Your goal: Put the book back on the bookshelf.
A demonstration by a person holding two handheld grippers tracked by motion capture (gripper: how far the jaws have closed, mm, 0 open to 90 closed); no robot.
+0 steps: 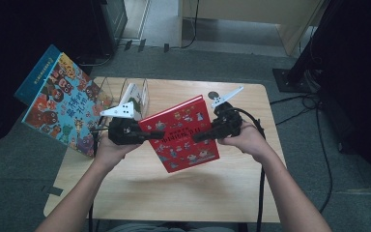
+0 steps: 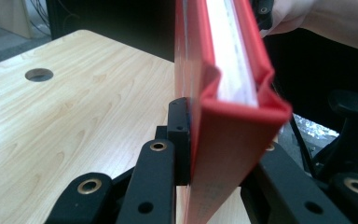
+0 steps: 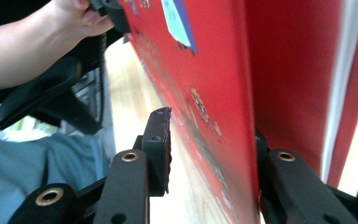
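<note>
At the centre of the high view, a red hardcover picture book (image 1: pixel 186 133) hangs above the pale wooden desk (image 1: pixel 140 188) between 2 tools. The left hand-held gripper (image 1: pixel 157 135) clamps its left edge. The right hand-held gripper (image 1: pixel 199 137) straddles the right edge, 1 pad clear of the cover.

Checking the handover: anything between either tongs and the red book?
Nothing visible. The left tongs press directly on the red book. The right tongs straddle its other edge; one pad stands off the cover.
</note>
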